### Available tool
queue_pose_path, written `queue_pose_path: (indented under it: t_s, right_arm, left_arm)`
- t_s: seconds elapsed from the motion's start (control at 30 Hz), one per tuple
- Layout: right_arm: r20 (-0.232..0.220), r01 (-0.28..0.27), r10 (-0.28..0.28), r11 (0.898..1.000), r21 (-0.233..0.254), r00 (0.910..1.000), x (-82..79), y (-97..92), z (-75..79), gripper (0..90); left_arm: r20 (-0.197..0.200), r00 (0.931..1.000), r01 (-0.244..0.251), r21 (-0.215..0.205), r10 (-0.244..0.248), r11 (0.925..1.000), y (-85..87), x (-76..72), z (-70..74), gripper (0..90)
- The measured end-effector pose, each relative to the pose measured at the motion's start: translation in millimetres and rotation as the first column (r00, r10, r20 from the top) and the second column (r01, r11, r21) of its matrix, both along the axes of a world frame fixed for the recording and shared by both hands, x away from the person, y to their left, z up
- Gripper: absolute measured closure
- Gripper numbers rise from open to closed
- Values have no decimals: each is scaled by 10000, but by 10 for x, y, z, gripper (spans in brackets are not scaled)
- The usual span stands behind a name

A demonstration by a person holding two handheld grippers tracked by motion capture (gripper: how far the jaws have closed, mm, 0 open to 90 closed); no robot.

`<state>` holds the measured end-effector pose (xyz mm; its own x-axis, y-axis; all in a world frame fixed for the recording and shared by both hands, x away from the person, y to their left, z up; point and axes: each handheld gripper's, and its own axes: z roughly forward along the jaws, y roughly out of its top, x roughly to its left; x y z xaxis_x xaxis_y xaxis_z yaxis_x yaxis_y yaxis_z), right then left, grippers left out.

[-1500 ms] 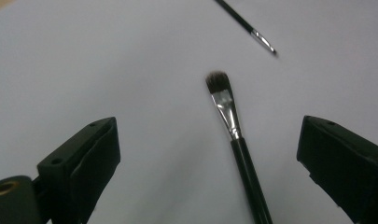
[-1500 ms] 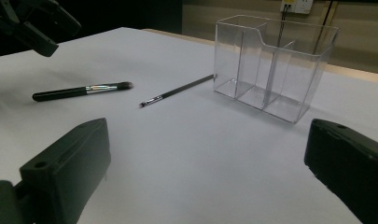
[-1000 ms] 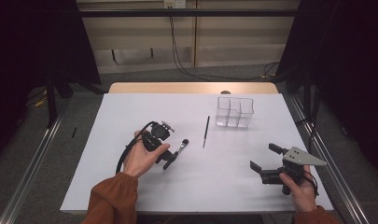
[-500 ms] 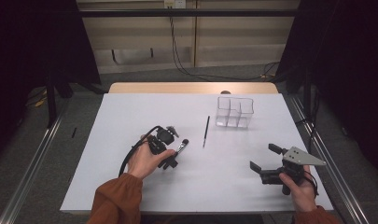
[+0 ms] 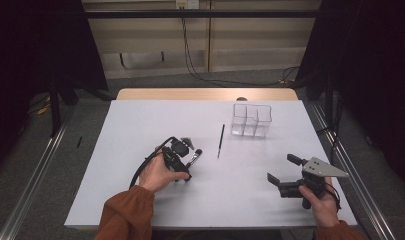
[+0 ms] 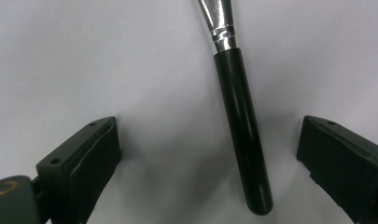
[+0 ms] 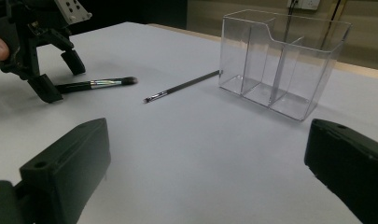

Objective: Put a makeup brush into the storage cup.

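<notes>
Brush handle [image 6: 242,140] between left gripper [image 6: 210,154] jaws

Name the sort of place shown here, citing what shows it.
Probably a recording lab: a white table framed by dark curtains, handheld grippers, left gripper over a makeup brush, and a clear organizer.

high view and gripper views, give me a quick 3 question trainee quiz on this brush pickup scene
1. True or false: the left gripper is already shut on the black-handled brush.
2. Multiple choice: how many compartments does the clear organizer have? A) two B) three C) five
3. Short answer: what lies on the table between the brush and the organizer?

Key
1. False: the jaws stand open on either side of the handle, apart from it.
2. B
3. A thin dark brush, lying flat. The right gripper is open, near the table's edge.
</notes>
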<state>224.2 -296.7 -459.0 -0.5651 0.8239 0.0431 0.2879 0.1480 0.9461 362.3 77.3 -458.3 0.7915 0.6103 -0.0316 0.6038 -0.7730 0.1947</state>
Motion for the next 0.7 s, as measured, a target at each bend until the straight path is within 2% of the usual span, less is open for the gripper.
queue_pose_path:
  t_s: [0.13,0.27,0.33,0.43,0.47,0.5,0.6,0.7]
  right_arm:
    - [2,17,-17,10000,-55,10000,-1,1,-1,0]
    - [-4,31,-31,10000,-91,10000,-1,2,-4,0]
    - [-5,22,-22,10000,-88,10000,-1,2,-4,0]
    - [-23,18,-18,10000,-92,10000,-1,3,-5,0]
    - [-18,-1,1,10000,-90,10000,0,4,-5,0]
    - [-31,3,-3,10000,-90,10000,1,7,-5,0]
    - [-37,-21,21,9999,-122,10000,1,10,-6,0]
    - [-63,-26,25,9999,-122,10000,3,11,-6,0]
  left_arm:
    - [-43,9999,-115,-25,115,9999,3,-5,-2,69]
    - [-114,9996,-259,120,261,9996,-9,-11,13,93]
    - [-142,9993,-348,136,350,9993,-14,-24,38,151]
    - [-211,9993,-310,143,313,9994,-3,-34,69,307]
    - [-216,9991,-372,115,374,9992,3,-40,78,307]
    - [-259,9992,-292,210,298,9994,10,-36,90,370]
    - [-337,9984,-440,237,448,9988,-8,-39,95,398]
    - [-427,9978,-503,267,514,9984,-43,-49,106,488]
